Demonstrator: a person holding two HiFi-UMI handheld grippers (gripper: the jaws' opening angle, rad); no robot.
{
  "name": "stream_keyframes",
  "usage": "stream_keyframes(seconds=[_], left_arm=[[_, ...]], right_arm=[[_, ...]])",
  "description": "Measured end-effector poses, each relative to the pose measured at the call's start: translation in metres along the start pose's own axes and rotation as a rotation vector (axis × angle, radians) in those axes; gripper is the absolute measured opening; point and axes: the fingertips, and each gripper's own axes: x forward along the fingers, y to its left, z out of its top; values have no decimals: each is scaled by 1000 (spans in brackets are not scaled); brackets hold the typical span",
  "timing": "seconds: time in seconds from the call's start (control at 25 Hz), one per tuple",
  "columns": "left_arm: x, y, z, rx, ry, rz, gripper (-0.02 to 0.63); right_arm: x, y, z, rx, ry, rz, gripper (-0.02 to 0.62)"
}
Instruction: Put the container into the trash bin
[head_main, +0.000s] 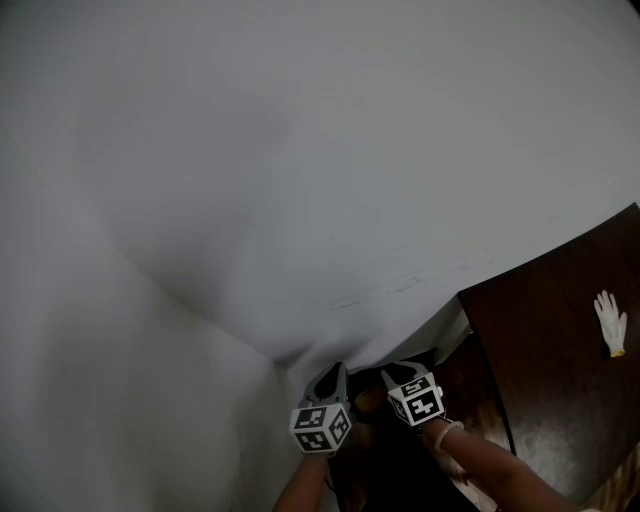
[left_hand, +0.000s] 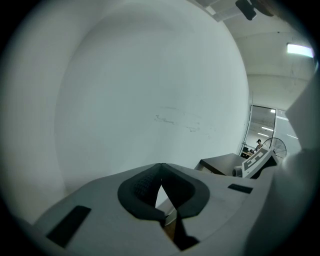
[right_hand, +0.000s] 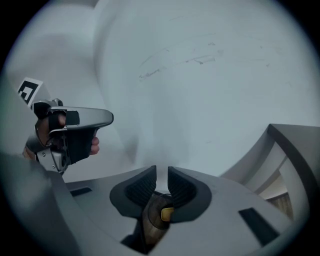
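Brown thing (yellow-spotted) mostly out of sight behind the right tool.

Left tongs, right tongs side by side; glove on dark table

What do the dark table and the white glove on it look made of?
Table: dark brown wood or wood-look laminate, semi-gloss, judging by its faint grain and soft sheen. Glove: probably white knit fabric; it looks matte and limp, with a yellowish cuff.

The wall looks smooth, matt white, faintly scuffed; the desk dark, slightly glossy wood; the glove white cloth.
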Motion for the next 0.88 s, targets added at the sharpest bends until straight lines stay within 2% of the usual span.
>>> stream_keyframes(seconds=[0.4,0.88], left_arm=[[-22,-18,36,16,-29,-6,20],[-53,-44,93,48,-90,-13,20]], right_arm=[[-38,11,52,-9,-97,-8,70],[-93,32,113,-79,-230,-2,55]])
